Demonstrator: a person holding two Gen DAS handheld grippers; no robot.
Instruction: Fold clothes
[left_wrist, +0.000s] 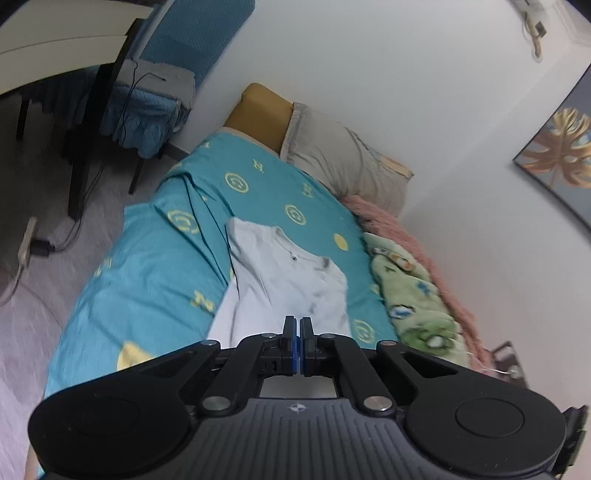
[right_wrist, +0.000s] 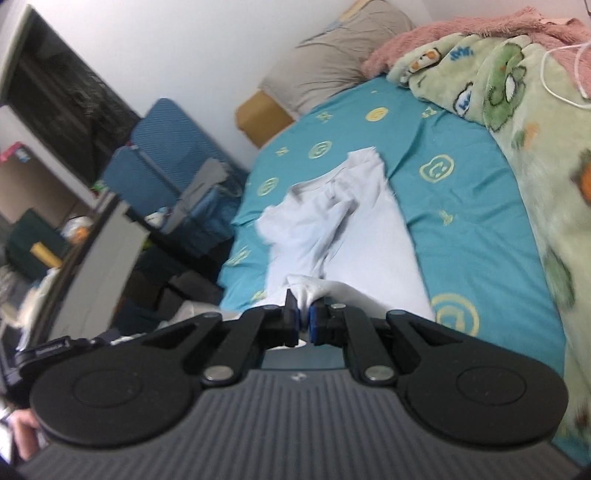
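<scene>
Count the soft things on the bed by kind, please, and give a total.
Shirt: 1, white, shut in the right gripper
Pillow: 1, grey
Blankets: 2, one green, one pink
Sheet: 1, teal
Total: 5

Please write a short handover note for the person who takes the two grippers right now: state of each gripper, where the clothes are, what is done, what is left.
Left gripper: jaws closed, held above the near part of the white T-shirt; no cloth visible between them.
Right gripper: jaws shut on a bunch of the same shirt's fabric, lifted off the bed.
The shirt lies on the teal bedsheet, collar toward the grey pillow; a green cartoon blanket is piled along the wall side.
Done: one part gathered and pulled up; the shirt is rumpled, no neat fold yet.
Left: lay the held fabric over, smooth it, finish the folds.
</scene>
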